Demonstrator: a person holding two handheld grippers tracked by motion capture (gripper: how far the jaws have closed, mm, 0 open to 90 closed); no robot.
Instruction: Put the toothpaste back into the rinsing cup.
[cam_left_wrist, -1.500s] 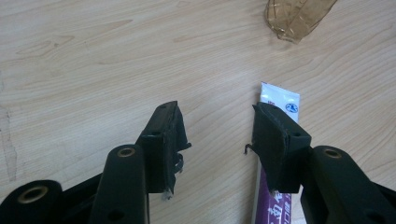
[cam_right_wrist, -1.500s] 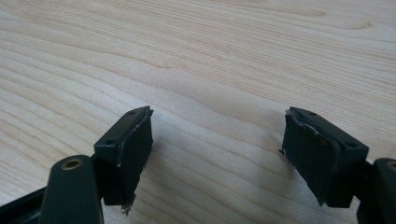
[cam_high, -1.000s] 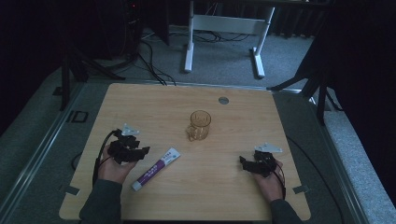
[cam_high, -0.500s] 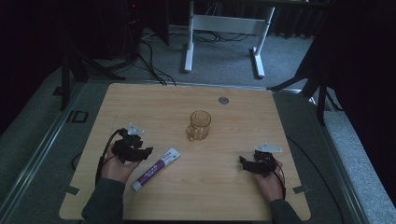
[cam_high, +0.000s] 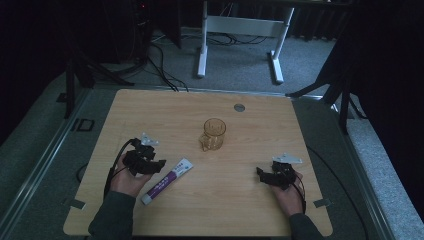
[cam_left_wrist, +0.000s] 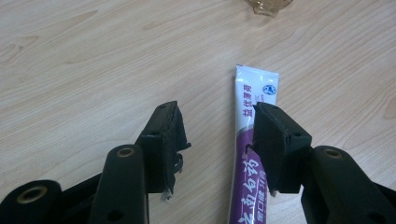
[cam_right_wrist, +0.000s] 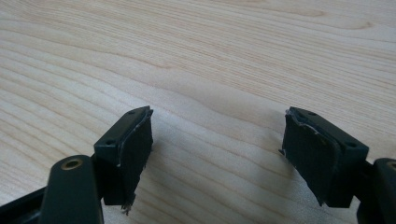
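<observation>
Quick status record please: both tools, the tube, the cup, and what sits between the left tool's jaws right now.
left tool: open, jaws low over the table
between left jaws: bare wood; the tube lies under the right-hand jaw, not centred
toothpaste tube: flat on the table, white and purple, not gripped
right tool: open, nothing between its jaws
glass cup: upright, mid-table, apart from both tools

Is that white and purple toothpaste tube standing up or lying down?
Lying down. The white and purple toothpaste tube rests flat on the wooden table, beside the open left gripper.
</observation>
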